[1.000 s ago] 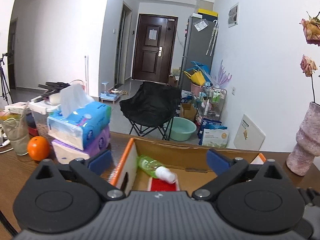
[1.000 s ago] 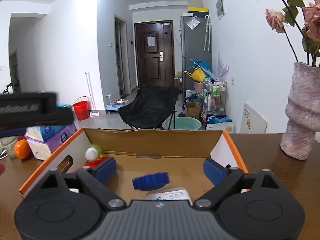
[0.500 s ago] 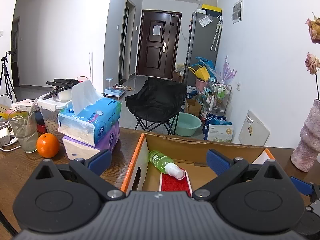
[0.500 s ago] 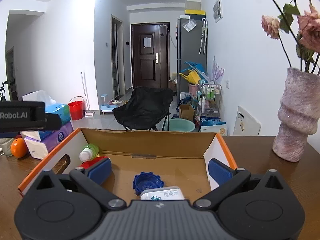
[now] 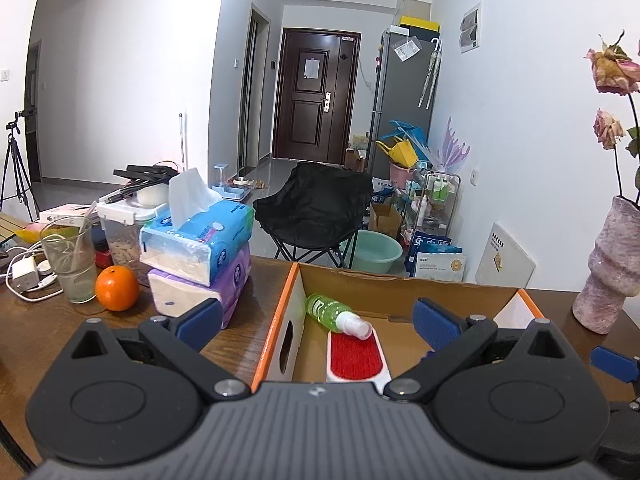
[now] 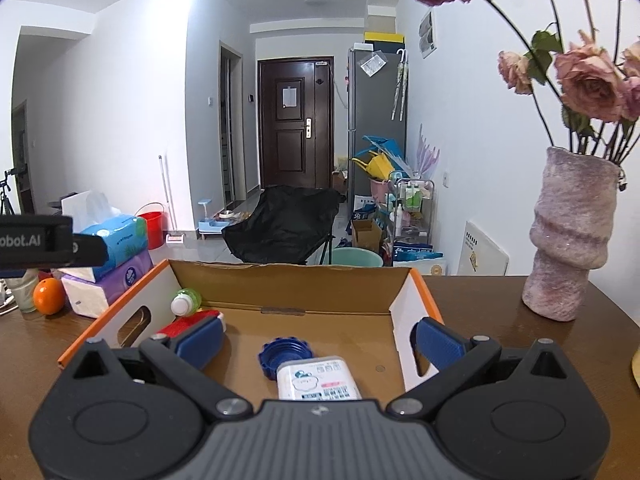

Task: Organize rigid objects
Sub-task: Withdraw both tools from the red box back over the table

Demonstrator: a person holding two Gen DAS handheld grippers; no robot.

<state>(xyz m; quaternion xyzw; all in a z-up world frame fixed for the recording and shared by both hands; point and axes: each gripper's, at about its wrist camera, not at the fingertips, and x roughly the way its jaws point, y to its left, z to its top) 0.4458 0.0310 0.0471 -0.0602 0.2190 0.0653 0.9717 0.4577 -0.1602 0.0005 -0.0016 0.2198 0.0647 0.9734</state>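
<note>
An open cardboard box [image 5: 400, 292] [image 6: 288, 284] with orange edges sits on the brown table. Inside it lie a green spray bottle [image 5: 334, 314] [image 6: 186, 302], a red and white lint brush [image 5: 356, 354] [image 6: 188, 324], and a white bottle with a blue cap [image 6: 316, 374]. My left gripper [image 5: 316, 320] hovers open over the box's left wall, holding nothing. Above the near side of the box my right gripper [image 6: 316, 338] is open and empty, the white bottle lying below it.
Two stacked tissue packs [image 5: 200, 256], an orange [image 5: 117, 288] and a glass [image 5: 72, 260] stand left of the box. A pink vase with dried roses [image 6: 568, 236] stands at the right. Beyond the table's far edge sits a black folding chair [image 5: 316, 212].
Both grippers have pulled back and risen, so more of the box's inside shows. The white bottle with the blue cap has settled flat on the box floor.
</note>
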